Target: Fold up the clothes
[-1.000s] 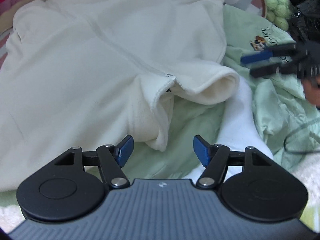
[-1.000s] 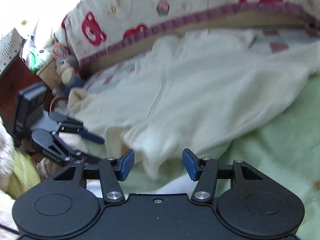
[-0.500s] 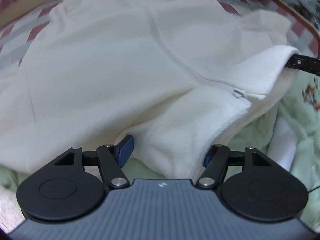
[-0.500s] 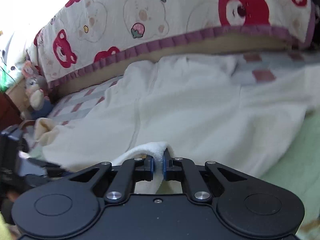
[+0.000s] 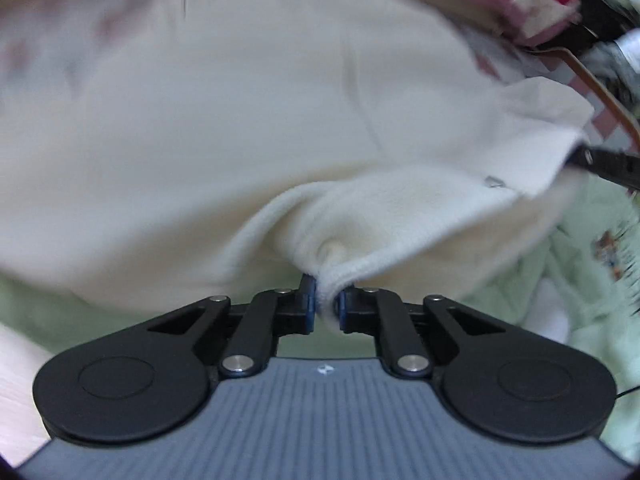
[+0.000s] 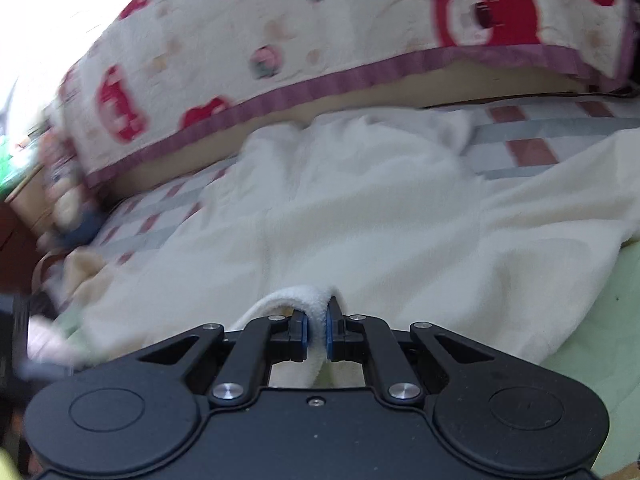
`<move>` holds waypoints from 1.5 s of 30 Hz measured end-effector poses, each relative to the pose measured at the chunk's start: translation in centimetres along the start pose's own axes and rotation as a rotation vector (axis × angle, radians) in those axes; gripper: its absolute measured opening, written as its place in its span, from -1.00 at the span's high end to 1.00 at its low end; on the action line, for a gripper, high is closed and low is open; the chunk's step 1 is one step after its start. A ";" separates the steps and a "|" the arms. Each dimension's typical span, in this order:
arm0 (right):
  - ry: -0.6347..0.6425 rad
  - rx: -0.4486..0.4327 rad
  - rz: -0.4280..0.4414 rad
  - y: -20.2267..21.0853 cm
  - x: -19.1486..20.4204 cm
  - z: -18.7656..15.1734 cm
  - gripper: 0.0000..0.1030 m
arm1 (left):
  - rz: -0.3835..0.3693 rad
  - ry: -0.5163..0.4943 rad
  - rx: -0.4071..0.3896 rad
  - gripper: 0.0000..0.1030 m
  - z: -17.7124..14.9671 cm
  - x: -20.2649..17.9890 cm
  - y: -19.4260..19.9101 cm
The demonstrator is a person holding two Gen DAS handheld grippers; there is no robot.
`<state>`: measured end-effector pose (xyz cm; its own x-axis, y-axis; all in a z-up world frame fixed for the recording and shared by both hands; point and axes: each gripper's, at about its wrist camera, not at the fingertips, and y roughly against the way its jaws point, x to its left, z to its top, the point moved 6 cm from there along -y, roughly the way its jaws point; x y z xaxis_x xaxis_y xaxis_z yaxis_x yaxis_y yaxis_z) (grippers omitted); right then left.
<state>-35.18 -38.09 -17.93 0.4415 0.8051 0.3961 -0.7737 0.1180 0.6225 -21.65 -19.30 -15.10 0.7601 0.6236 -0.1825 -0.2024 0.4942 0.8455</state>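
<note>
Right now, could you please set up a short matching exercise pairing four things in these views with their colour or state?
Things:
1. left gripper
2. fleece jacket
3. quilt
4. sheet

Descriptions:
A. pale green
B. printed with red bears, purple border
C. cream-white, spread out on the bed
D. shut on a fold of fleece

Pairs: 1-D, 2-C, 3-B, 4-A. The right gripper is also shut on the jacket's edge.
</note>
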 end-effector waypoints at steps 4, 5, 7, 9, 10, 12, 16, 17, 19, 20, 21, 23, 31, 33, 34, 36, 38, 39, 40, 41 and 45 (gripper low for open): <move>-0.038 0.148 0.166 5.7 2.0 -2.4 0.83 | -0.140 -0.016 -0.036 0.83 1.0 0.3 7.8; -0.022 0.171 0.180 6.8 2.6 -3.1 0.83 | -0.144 -0.038 -0.031 0.83 0.6 0.5 9.0; 0.026 0.213 0.186 8.5 3.6 -4.7 0.84 | -0.144 -0.066 -0.002 0.83 -0.2 1.0 10.6; 0.030 0.235 0.169 8.2 3.7 -6.2 0.85 | -0.142 -0.048 0.059 0.84 -1.6 1.7 9.5; 0.013 0.262 0.159 7.3 3.5 -7.2 0.85 | -0.137 -0.035 0.095 0.84 -2.6 2.0 8.7; -0.002 0.315 0.129 5.6 3.3 -9.1 0.84 | -0.124 -0.030 0.162 0.84 -4.3 2.0 6.7; 0.036 0.361 0.126 4.4 4.1 -10.8 0.84 | -0.122 -0.036 0.226 0.84 -6.4 1.0 4.7; 0.041 0.359 0.130 4.6 4.1 -10.6 0.84 | -0.117 -0.042 0.223 0.83 -6.5 1.0 4.6; 0.050 0.364 0.145 5.0 4.3 -10.2 0.84 | -0.132 -0.028 0.241 0.78 -6.5 1.1 4.8; 0.057 0.370 0.155 5.2 4.4 -10.0 0.81 | -0.139 -0.022 0.250 0.70 -6.5 1.2 4.9; 0.074 0.380 0.166 5.5 4.6 -9.9 0.75 | -0.145 -0.016 0.262 0.64 -6.4 1.8 4.8; 0.152 0.441 0.193 5.9 5.5 -10.5 0.71 | -0.181 0.003 0.258 0.31 -5.5 2.1 5.6; 0.278 0.312 0.109 7.1 5.5 -5.6 0.33 | -0.191 0.076 0.037 0.00 1.1 5.6 10.3; 0.236 0.212 0.103 6.8 4.9 -2.7 0.07 | -0.153 0.122 -0.004 -0.03 3.0 7.9 9.6; 0.210 0.147 0.096 6.5 4.7 -1.1 0.00 | -0.128 0.151 -0.018 -0.03 3.9 9.2 9.0; 0.164 0.057 0.087 5.5 4.0 1.5 -0.24 | -0.078 0.211 -0.043 -0.03 5.7 11.8 7.8; 0.154 0.028 0.006 3.9 2.9 4.2 -0.25 | -0.073 0.288 -0.056 -0.02 7.8 13.9 6.4; 0.180 0.014 -0.052 3.0 2.3 5.9 -0.25 | -0.105 0.303 -0.092 -0.03 9.3 14.6 5.9; 0.206 -0.020 -0.091 2.4 1.7 7.5 -0.25 | -0.114 0.314 -0.131 -0.03 10.8 15.4 5.5; 0.232 -0.055 -0.130 1.9 1.1 9.2 -0.25 | -0.082 0.325 -0.154 -0.03 11.9 15.7 4.7; 0.390 -0.190 -0.254 0.2 0.4 16.9 -0.26 | 0.028 0.354 -0.197 -0.04 16.1 18.9 1.5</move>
<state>-27.50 -47.54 -6.27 0.4519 0.8903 -0.0569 -0.7488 0.4132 0.5182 2.34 -16.51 -9.23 0.5002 0.7914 -0.3514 -0.3602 0.5592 0.7467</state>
